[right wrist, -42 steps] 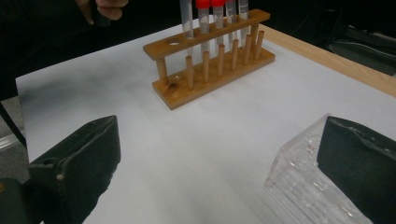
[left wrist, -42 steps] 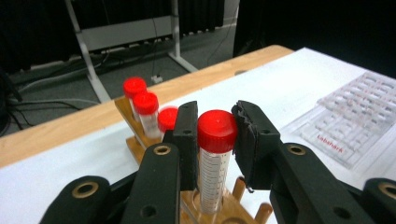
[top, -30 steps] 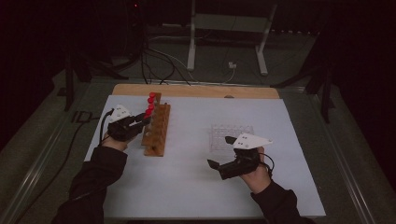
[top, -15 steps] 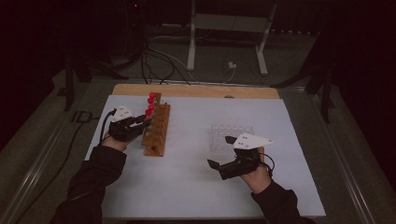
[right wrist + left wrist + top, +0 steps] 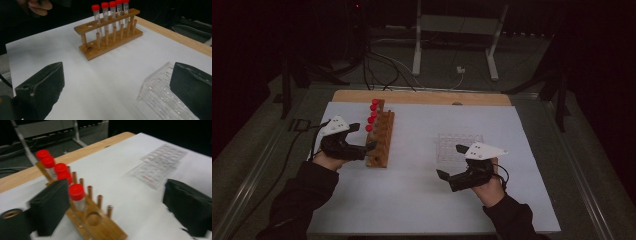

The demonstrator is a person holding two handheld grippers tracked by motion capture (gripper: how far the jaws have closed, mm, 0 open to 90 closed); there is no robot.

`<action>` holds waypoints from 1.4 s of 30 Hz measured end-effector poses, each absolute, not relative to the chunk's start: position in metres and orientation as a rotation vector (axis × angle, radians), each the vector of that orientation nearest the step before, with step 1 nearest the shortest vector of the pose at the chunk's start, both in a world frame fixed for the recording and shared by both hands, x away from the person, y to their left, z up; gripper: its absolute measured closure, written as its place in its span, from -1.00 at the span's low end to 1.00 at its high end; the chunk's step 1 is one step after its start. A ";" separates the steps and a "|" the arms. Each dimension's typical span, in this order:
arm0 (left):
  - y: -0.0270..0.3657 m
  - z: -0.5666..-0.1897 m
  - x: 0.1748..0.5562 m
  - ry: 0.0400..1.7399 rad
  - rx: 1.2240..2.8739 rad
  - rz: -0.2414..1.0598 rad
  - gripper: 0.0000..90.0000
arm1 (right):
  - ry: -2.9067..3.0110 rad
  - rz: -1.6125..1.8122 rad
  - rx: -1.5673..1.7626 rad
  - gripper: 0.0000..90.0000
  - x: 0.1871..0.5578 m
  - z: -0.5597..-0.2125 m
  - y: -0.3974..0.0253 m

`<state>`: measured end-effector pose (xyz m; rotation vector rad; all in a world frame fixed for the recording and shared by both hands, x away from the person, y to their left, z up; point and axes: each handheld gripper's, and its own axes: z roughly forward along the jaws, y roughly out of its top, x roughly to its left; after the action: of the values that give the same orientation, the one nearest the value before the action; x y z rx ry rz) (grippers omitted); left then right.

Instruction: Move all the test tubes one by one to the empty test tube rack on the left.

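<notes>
A wooden tube rack [image 5: 380,140] stands left of centre and holds several clear tubes with red caps [image 5: 372,115]. My left gripper [image 5: 363,136] is open at the rack's near end. In the left gripper view the nearest red-capped tube [image 5: 76,193] stands just beside the left jaw, untouched, with an empty hole [image 5: 93,218] in front of it. My right gripper [image 5: 451,161] is open above bare paper, just near of a clear plastic well tray [image 5: 458,145]. In the right gripper view that tray [image 5: 160,100] lies by the right jaw and the rack [image 5: 110,37] stands farther off.
White paper [image 5: 422,200] covers the table, and a wooden strip [image 5: 422,97] runs along its far edge. Cables and a metal stand's feet [image 5: 452,65] lie on the dark floor beyond. The other hand [image 5: 40,5] shows at the top left of the right gripper view.
The left hand has shifted only slightly by the rack's near end, and its view is blurred. The right hand and gripper have not moved.
</notes>
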<state>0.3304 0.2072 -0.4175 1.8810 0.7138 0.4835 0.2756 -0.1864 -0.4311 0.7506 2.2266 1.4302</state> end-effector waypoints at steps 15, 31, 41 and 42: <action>0.198 -0.429 0.287 0.566 1.917 0.380 -0.97 | 2.210 1.425 0.799 -1.00 0.271 -0.440 -0.205; 0.204 -0.475 0.256 0.593 1.932 0.341 -0.97 | 2.209 1.370 0.825 -1.00 0.262 -0.462 -0.226; 0.216 -0.507 0.252 0.626 1.969 0.398 -0.97 | 2.219 1.339 0.873 -1.00 0.258 -0.482 -0.246; 0.218 -0.509 0.252 0.627 1.979 0.413 -0.97 | 2.224 1.327 0.879 -1.00 0.257 -0.485 -0.248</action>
<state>0.2518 0.2177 -0.5087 1.9789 0.6268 0.4126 0.2573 -0.2482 -0.4846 0.8790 2.2236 1.3268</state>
